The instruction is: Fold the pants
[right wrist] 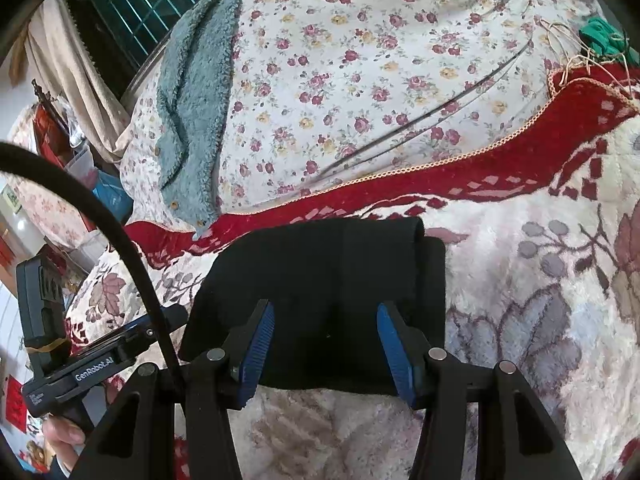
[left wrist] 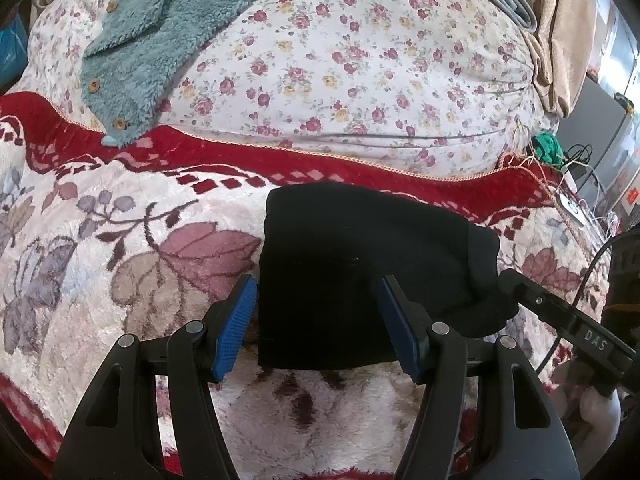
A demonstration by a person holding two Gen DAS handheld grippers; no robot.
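The black fabric pants (left wrist: 360,272), folded into a compact rectangular bundle, are seen lying on the plush cream blanket with leaf pattern and red border (left wrist: 120,248) that covers the bed. The left tool (left wrist: 318,320) is held with its blue-padded jaws spread over the bundle's near left part, nothing being pinched. The right tool (right wrist: 326,348) is likewise held spread above the bundle's near edge. In the left wrist view the other tool's black body is seen just beside the bundle's right corner. Bare blanket is left around the bundle on the near and outer sides; beyond the red border a white quilt with small roses (left wrist: 360,64) rises, with a teal fleece garment with wooden buttons (left wrist: 152,40) laid across it. The pants' folds are hard to make out in the black cloth.
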